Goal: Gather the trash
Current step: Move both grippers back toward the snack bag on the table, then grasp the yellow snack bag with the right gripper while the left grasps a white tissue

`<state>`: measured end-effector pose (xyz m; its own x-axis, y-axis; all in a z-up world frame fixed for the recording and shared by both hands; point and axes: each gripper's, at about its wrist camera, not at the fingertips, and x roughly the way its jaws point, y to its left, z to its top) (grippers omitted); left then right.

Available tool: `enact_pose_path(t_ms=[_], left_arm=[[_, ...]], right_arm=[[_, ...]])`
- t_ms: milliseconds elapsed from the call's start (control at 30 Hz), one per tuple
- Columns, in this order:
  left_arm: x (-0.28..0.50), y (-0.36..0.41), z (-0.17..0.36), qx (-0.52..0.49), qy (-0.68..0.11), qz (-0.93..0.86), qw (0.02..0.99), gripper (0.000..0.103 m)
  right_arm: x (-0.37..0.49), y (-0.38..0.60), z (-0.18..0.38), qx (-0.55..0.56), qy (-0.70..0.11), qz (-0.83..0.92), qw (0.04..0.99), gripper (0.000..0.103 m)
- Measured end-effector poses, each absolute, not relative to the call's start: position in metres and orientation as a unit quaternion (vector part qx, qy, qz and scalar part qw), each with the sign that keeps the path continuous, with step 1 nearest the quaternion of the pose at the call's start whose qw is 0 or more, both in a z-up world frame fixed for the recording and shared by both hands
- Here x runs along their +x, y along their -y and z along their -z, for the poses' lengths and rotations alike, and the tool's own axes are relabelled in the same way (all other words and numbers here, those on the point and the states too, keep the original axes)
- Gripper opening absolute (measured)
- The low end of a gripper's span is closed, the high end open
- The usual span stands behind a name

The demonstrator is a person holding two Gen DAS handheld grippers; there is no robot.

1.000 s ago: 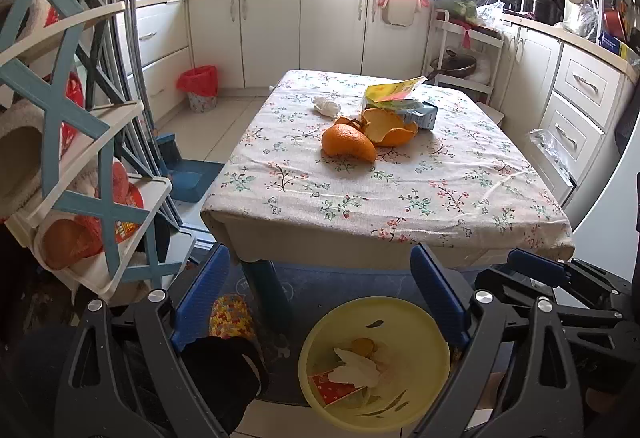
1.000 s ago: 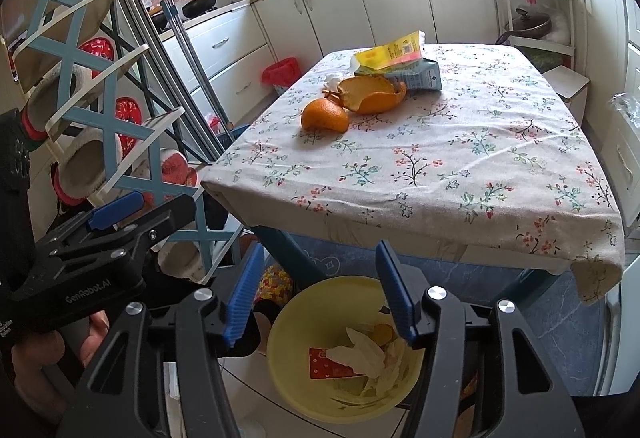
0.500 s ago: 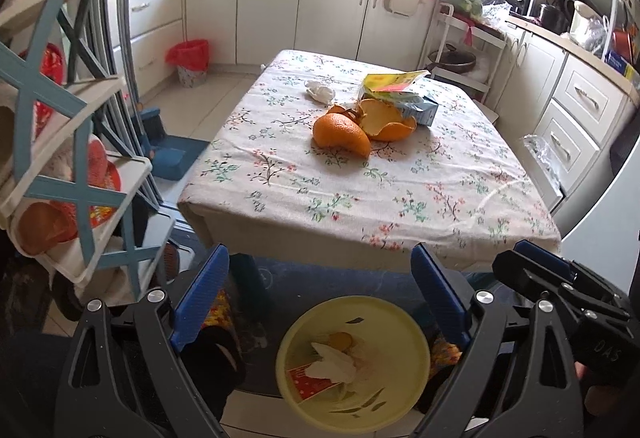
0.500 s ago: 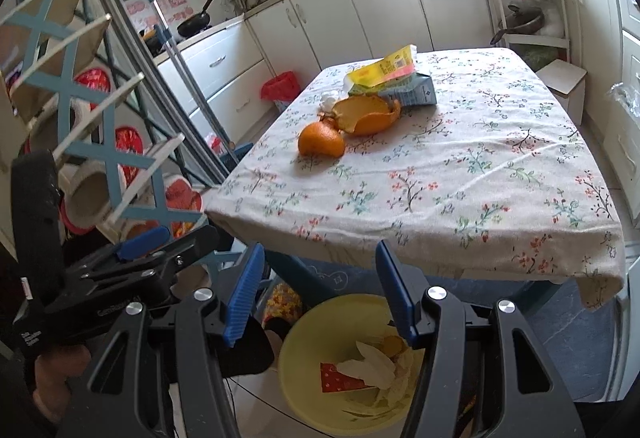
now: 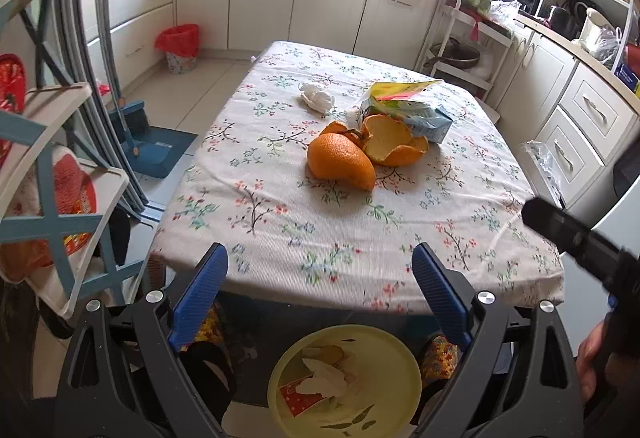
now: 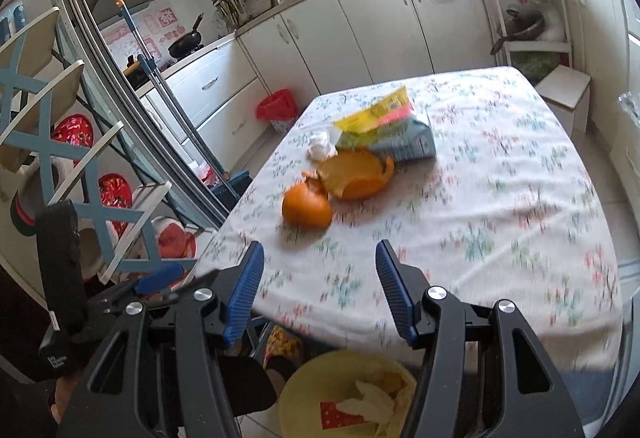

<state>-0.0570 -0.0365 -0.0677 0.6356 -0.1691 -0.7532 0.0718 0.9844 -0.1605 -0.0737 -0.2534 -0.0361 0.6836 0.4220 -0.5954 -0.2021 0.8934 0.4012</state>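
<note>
While both hand-held tools are poised at the near edge of the table with the flower-printed tablecloth (image 5: 460, 206), neither carries anything: the left gripper (image 5: 320, 290) has its blue-padded jaws spread wide with only air between them, and the right gripper (image 6: 318, 284) likewise stands open and empty. The trash to collect lies ahead of and above both tools, near the table's middle: two curled pieces of orange peel (image 5: 340, 160), one dome-side up and one cupped open behind it, touching each other; just beyond them a flattened pale-blue and yellow drink carton (image 5: 408, 110); and a crumpled white tissue (image 5: 316, 98) to the carton's left. Directly below both grippers, on the floor beside the table edge, sits a round yellow plastic bowl (image 5: 384, 354) already holding paper scraps and a bit of peel, evidently placed there as the receptacle so that items can be dropped straight down after pickup. The nearest item, the dome-shaped peel, is the likely next target; its curved, springy shell calls for a wide jaw setting, which both tools presently provide.
</note>
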Motion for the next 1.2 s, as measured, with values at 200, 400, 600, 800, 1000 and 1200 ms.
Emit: enact_pose_path(t_ms=[200, 400, 600, 800, 1000, 1200], left_arm=[[-0.025, 0.043, 0.071, -0.057, -0.430, 0.072, 0.898, 0.089], [0.023, 0.041, 0.061, -0.067, -0.427, 0.065, 0.900, 0.089], [0.072, 0.032, 0.057, -0.069, -0.423, 0.047, 0.902, 0.089], [0.119, 0.033, 0.068, -0.061, -0.440, 0.042, 0.895, 0.089], [0.165, 0.045, 0.082, -0.046, -0.456, 0.045, 0.888, 0.089], [0.208, 0.070, 0.106, 0.003, -0.471, 0.046, 0.881, 0.089]], right_arm=[[-0.021, 0.263, 0.031, 0.185, -0.359, -0.190, 0.895, 0.058], [0.041, 0.276, 0.041, 0.279, -0.366, -0.199, 0.865, 0.059], [0.095, 0.283, 0.055, 0.354, -0.372, -0.197, 0.835, 0.059], [0.125, 0.288, 0.077, 0.399, -0.393, -0.178, 0.809, 0.058], [0.144, 0.288, 0.095, 0.414, -0.416, -0.173, 0.791, 0.043], [0.149, 0.298, 0.098, 0.435, -0.409, -0.172, 0.784, 0.007]])
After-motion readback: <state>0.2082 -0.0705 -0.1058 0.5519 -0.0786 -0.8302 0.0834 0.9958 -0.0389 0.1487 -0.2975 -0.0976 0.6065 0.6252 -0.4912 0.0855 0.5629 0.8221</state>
